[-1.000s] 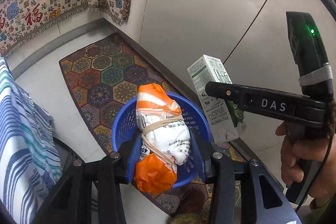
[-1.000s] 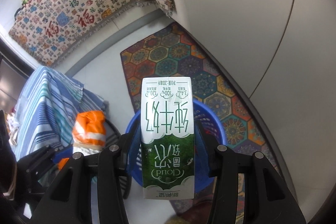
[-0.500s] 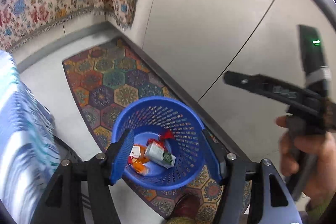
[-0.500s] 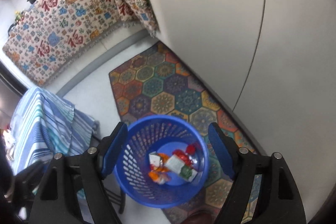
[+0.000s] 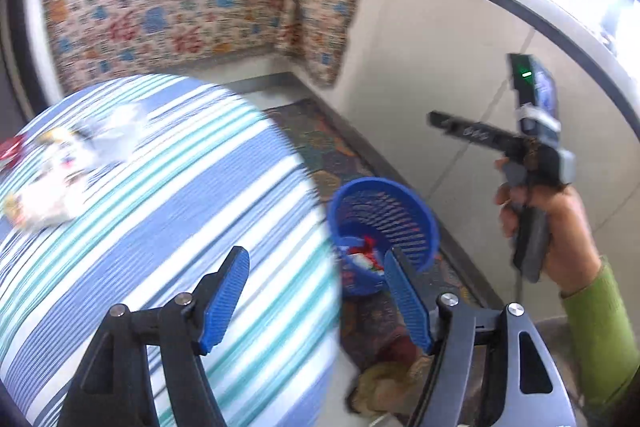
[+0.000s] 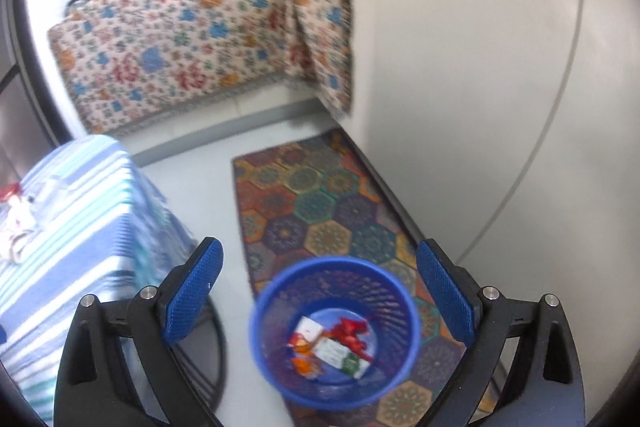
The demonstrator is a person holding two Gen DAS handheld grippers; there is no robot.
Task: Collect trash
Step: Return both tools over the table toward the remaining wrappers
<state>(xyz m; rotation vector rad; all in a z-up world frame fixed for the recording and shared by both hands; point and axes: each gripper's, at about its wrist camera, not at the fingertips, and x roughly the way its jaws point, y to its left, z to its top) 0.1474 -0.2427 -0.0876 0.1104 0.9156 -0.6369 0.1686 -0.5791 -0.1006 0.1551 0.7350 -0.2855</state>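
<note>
My left tool (image 5: 316,301) is wide apart and holds nothing. My right tool (image 6: 318,289) is wide apart too, right above the one blue basket (image 6: 412,311). Blurry trash (image 6: 330,347) lies inside it. More trash (image 5: 48,183) sits on the striped worktop (image 5: 168,227).

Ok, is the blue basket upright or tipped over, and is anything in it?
Upright. The blue basket stands on the patterned rug, its opening facing up, with wrappers and a small carton on its bottom.

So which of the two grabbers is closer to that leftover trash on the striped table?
Left. The left gripper hangs over the striped table's edge; the right gripper hovers above the blue basket, farther from the trash.
</note>
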